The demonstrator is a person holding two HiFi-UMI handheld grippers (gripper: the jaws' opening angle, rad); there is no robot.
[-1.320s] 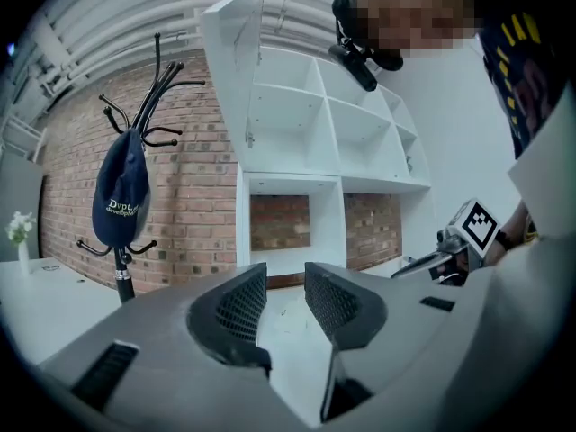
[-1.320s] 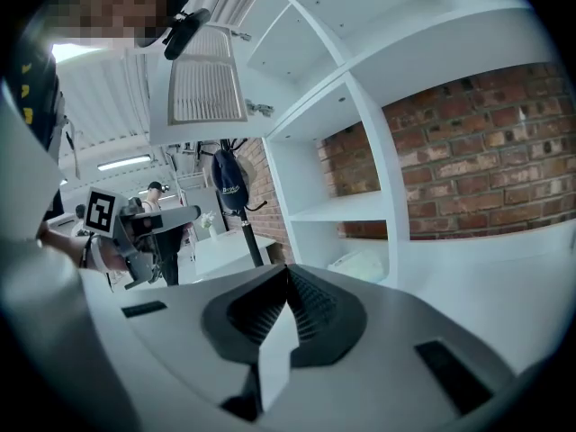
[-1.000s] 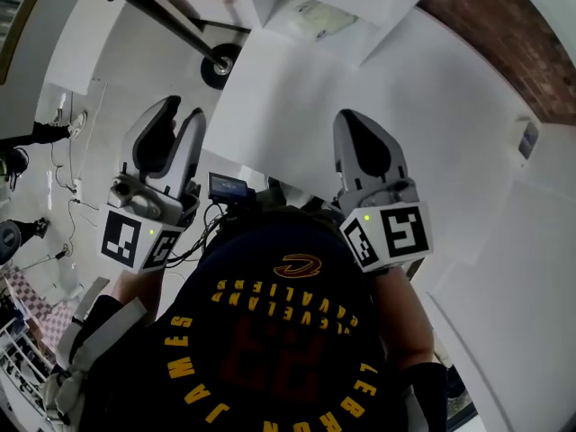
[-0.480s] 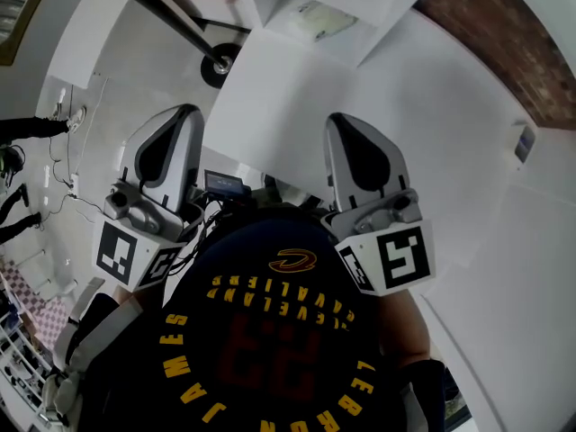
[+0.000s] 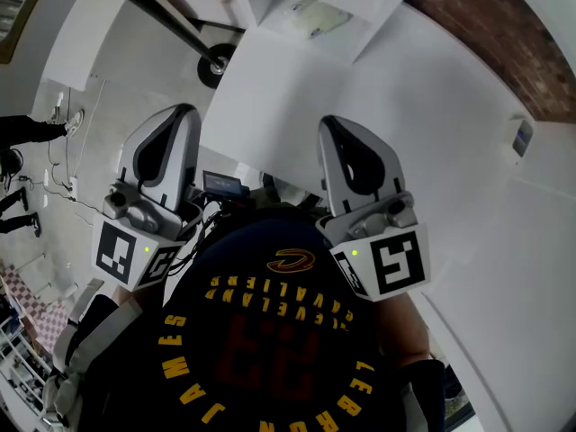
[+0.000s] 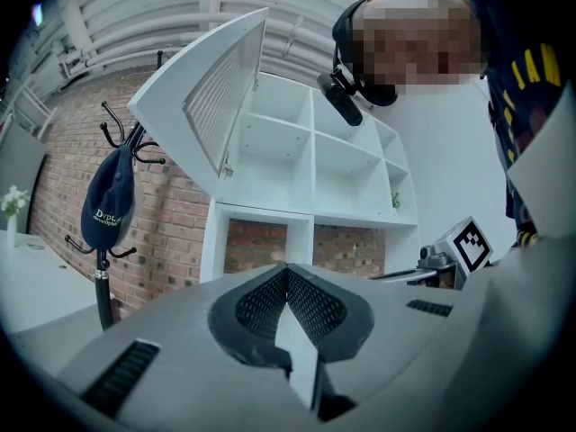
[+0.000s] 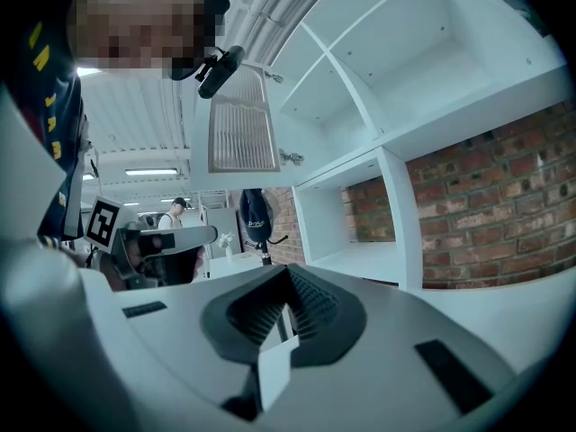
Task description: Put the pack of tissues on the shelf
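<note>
Both claws are hanging side by side in front of the person's dark jersey [image 5: 279, 349], pointing toward the white shelf [image 6: 313, 165]. The left claw [image 5: 183, 112] is sitting clenched. In the left gripper view its ribbed pads are pressing tip to tip with nothing between them. The right claw [image 5: 326, 121] is clenched too, and in the right gripper view its pads are meeting at the tips and gripping nothing.

A pale flat packet, apparently the pack of tissues [image 5: 310, 16], is lying inside a far shelf compartment, well apart from both claws. A louvred door [image 6: 220, 97] is standing open at the shelf's upper left corner. Left of the shelf, a dark blue cap [image 6: 106, 207] is hanging on a coat stand [image 6: 102, 282] in front of a brick wall [image 6: 171, 232]. Brick is also showing through the open lower compartments.
</note>
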